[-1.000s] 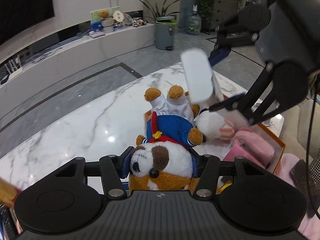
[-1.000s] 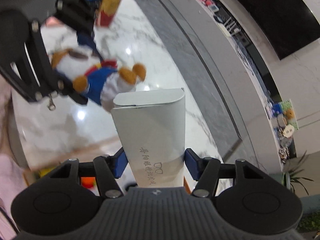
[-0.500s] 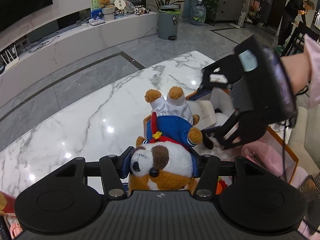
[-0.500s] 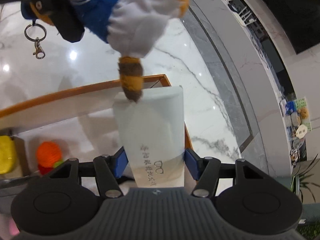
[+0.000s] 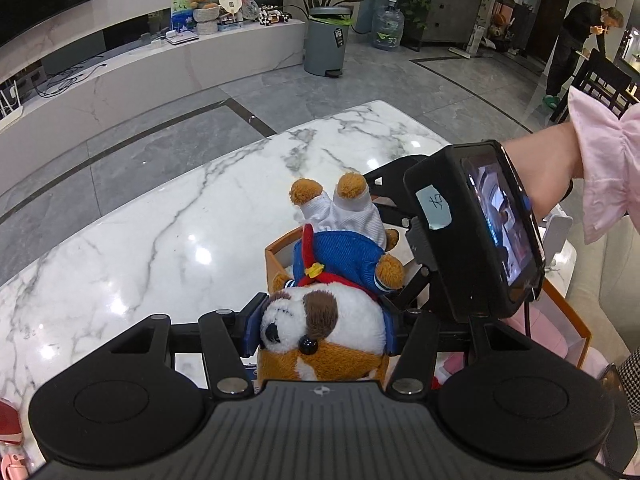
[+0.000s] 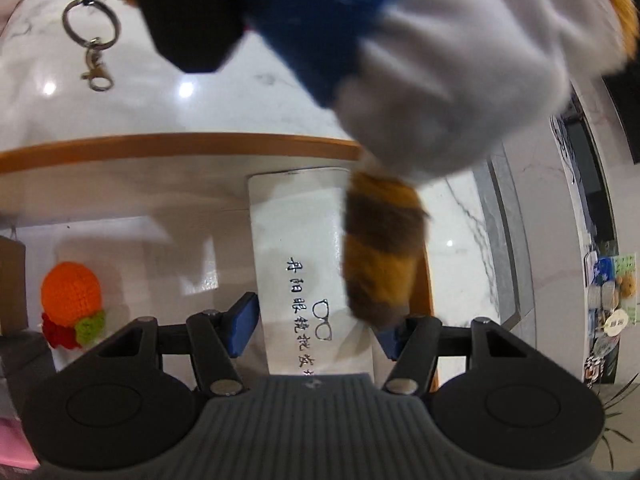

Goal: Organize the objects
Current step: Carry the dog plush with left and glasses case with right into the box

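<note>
Above the orange-rimmed box point(image 5: 576, 312), your left gripper point(image 5: 322, 326) pinches the plush dog point(image 5: 328, 308) by its head, feet pointing away. Your right gripper point(image 6: 316, 326) reaches into the box, its blue pads point(image 6: 242, 322) against the white glasses case point(image 6: 300, 264), near a crocheted orange point(image 6: 72, 292).

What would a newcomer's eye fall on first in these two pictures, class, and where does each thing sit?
First, the plush dog in a blue jacket, clamped head-first in the left gripper above the orange-rimmed box on the marble table. Next, the white glasses case held in the right gripper, lowered into that box beside a crocheted orange, with the dog's striped tail hanging across it.
</note>
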A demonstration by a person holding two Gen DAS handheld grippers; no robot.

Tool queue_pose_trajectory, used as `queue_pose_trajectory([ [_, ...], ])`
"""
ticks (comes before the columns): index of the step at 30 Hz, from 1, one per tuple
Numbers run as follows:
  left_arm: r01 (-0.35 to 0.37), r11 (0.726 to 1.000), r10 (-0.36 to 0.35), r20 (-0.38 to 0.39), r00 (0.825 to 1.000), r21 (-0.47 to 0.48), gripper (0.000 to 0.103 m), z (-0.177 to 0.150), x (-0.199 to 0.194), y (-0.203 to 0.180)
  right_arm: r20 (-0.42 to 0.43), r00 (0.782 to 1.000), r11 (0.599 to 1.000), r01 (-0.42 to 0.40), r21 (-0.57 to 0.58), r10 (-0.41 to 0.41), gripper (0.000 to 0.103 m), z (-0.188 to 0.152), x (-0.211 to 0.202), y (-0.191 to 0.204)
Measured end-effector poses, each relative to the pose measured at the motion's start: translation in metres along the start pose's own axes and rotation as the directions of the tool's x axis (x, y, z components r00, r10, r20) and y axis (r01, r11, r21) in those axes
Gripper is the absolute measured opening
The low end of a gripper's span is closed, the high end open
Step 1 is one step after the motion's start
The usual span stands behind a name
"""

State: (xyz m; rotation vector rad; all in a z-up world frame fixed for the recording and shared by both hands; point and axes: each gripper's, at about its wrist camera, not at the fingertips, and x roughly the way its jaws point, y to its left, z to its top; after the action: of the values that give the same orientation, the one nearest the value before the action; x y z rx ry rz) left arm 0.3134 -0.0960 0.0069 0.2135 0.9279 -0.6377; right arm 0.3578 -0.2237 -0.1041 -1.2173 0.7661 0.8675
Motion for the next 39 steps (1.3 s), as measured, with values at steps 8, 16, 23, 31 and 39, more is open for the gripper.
queue_pose_trajectory([
  [8, 0.079, 0.994, -0.078, 0.007, 0.997, -0.07, 0.063, 0.008, 0.006, -0.009, -0.009, 1.0, 0.991, -0.008, 0.134, 0.009, 0.066, -0.016, -0.015, -0.013],
  [16, 0.064, 0.991, -0.064, 0.001, 0.998, -0.114, 0.063, 0.021, 0.018, -0.021, 0.019, 0.998, 0.931, -0.061, 0.359, 0.059, 0.045, -0.042, -0.026, -0.036],
  [23, 0.087, 0.975, -0.096, -0.031, 0.995, -0.203, 0.063, 0.03, 0.039, -0.023, 0.009, 0.995, 0.85, -0.091, 0.518, 0.101, 0.024, -0.055, 0.003, -0.044],
  [31, 0.097, 0.953, -0.125, -0.079, 0.989, -0.288, 0.064, 0.023, 0.074, -0.029, 0.013, 0.999, 0.83, -0.049, 0.556, 0.05, 0.023, -0.08, -0.024, -0.043],
  [39, 0.018, 0.959, -0.073, -0.184, 0.98, -0.283, 0.066, 0.004, 0.102, -0.046, 0.009, 1.0, 0.787, -0.023, 0.617, 0.022, 0.023, -0.094, -0.053, -0.027],
])
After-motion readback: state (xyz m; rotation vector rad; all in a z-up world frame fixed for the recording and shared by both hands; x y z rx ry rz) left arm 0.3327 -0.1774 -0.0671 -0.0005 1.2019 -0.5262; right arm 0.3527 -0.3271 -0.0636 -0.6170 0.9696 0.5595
